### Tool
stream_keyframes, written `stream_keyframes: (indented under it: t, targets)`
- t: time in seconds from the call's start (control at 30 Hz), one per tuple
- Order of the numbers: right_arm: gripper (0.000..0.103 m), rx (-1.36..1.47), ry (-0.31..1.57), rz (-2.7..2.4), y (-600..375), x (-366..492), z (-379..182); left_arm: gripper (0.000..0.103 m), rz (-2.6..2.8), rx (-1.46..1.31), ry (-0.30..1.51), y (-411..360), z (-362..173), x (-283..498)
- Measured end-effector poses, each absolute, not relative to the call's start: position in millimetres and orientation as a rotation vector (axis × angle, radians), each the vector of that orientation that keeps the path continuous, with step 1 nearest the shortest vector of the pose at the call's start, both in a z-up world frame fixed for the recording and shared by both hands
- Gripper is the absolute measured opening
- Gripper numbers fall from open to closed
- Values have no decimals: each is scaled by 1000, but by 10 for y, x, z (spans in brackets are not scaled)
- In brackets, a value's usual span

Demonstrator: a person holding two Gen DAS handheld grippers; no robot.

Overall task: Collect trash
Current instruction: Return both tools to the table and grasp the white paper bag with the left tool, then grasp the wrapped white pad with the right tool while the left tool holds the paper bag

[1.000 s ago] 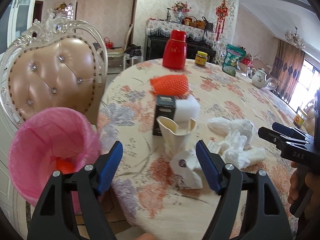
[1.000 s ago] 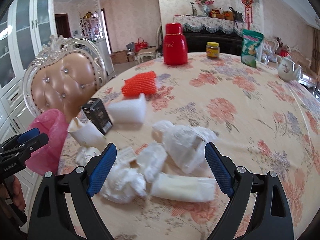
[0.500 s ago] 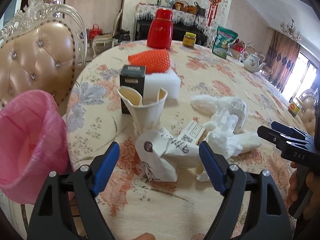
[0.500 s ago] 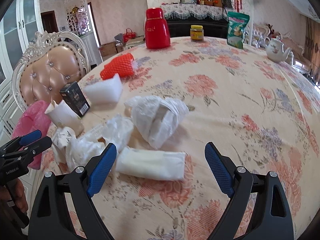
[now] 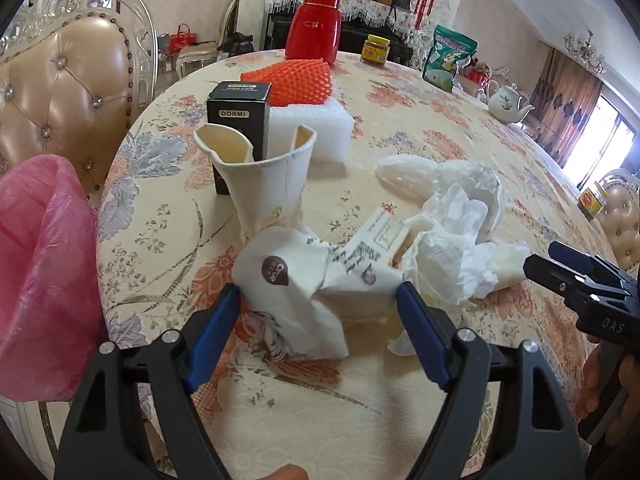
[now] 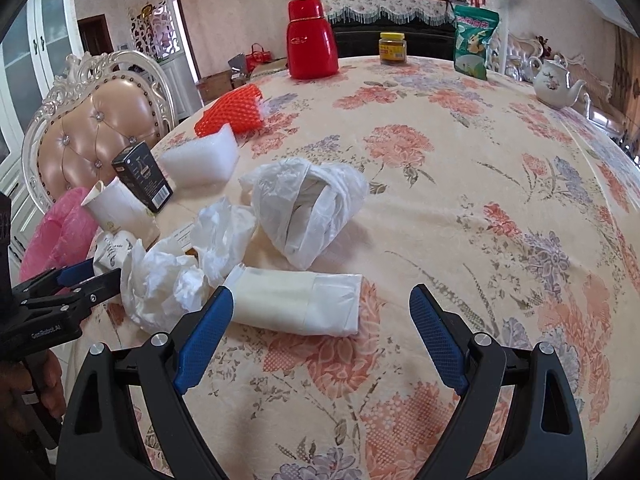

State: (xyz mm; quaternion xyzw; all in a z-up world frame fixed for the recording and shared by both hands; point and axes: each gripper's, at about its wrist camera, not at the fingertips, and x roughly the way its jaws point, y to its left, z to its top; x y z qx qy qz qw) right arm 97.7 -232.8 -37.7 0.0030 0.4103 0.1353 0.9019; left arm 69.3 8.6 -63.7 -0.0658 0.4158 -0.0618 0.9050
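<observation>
Left gripper straddles a crumpled printed paper wrapper near the table's edge, its jaws closing with the wrapper between the blue pads, which are at its sides but not clearly pressing. Just behind it stands a torn paper cup, then a black box and white foam block. Crumpled tissue lies to its right. Right gripper hovers with jaws wide apart, empty, over a folded white packet. A pink-lined bin sits off the floral table.
</observation>
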Motion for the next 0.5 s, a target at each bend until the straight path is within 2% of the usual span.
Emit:
stream_keyframes:
  t: [0.03, 0.07, 0.1, 0.5]
  targets:
    - [85, 4, 851, 283, -2317, 979, -385, 63, -129, -135, 862, 88, -636, 690]
    - [85, 3, 853, 285, -2305, 975, -389, 47, -127, -133, 865, 87, -638, 696]
    - [85, 2, 855, 287, -2293, 973, -395, 44, -126, -130, 867, 92, -644, 694]
    - [85, -31, 887, 307, -2110, 981, -473, 41, -123, -125, 863, 174, -641, 641]
